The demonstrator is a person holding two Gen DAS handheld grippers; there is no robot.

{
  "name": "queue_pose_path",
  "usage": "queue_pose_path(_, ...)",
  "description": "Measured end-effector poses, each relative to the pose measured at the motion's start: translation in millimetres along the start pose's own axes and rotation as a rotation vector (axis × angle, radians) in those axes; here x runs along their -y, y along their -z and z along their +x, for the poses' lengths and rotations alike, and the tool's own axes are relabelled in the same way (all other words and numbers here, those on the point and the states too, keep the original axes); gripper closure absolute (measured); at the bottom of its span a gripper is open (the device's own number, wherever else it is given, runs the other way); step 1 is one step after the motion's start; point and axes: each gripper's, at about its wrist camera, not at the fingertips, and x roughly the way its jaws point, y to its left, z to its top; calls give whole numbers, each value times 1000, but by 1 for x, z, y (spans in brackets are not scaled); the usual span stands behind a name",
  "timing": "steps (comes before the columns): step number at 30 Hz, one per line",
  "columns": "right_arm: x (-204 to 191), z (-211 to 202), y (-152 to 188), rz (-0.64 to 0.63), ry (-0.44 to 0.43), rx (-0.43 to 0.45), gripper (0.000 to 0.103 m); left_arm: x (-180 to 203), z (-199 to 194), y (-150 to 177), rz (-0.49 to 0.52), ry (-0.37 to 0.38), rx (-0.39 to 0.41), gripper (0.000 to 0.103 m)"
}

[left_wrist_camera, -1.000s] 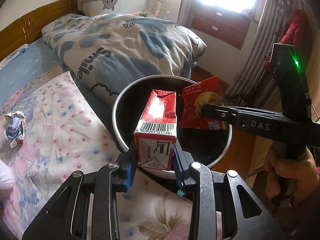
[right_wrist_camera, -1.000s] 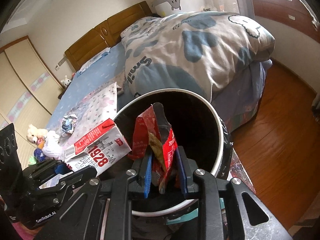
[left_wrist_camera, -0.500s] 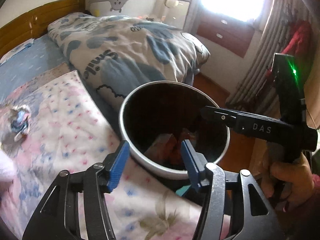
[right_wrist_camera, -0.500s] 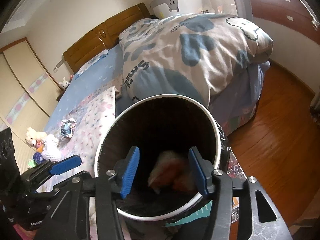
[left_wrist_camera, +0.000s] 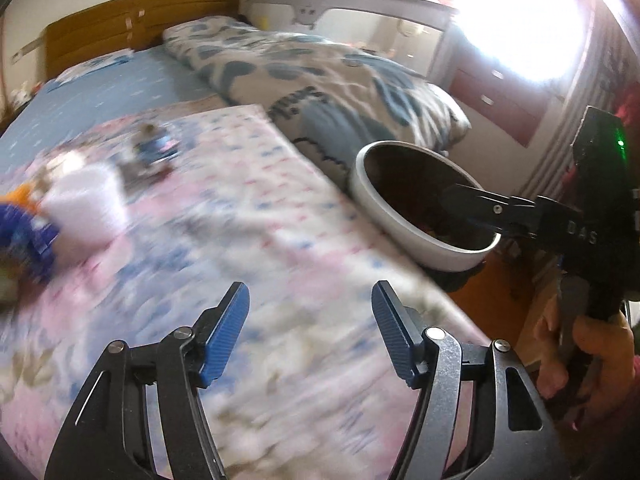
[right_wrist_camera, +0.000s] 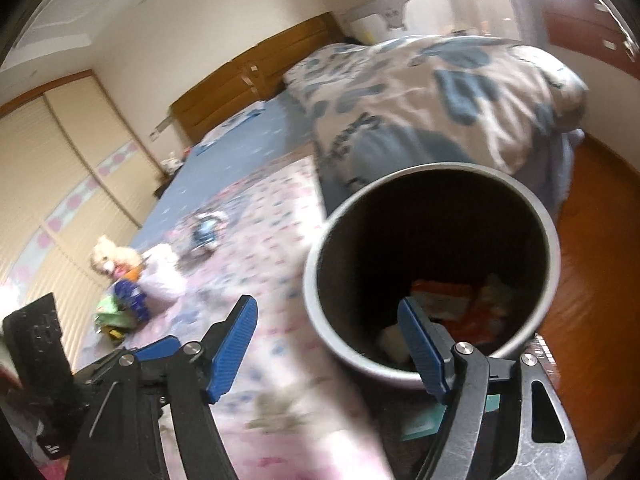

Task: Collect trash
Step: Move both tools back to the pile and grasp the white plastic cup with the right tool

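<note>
- The left hand-held gripper, bottom centre of its view, has just been opening; its blue pads stand apart over the flowered sheet, nothing between them.
- The right hand-held gripper has also just been opening, jaws apart and empty, its right pad before the bin mouth.
- Inside the bin, lower right, lies the trash: a carton and red wrapper.
- A crumpled wrapper rests on the bed, centre left, near the toys.
</note>
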Motion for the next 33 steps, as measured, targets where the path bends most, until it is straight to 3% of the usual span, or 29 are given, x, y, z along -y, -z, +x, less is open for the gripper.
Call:
queue_pose_path(18,-106,68,40,-151,-159,-137,29,-120,-56,57,-236,-196,38,38)
queue_pose_path(33,-158,121,38,-226,-225,-186,29,-189,-73,67,-364,-343,41,38)
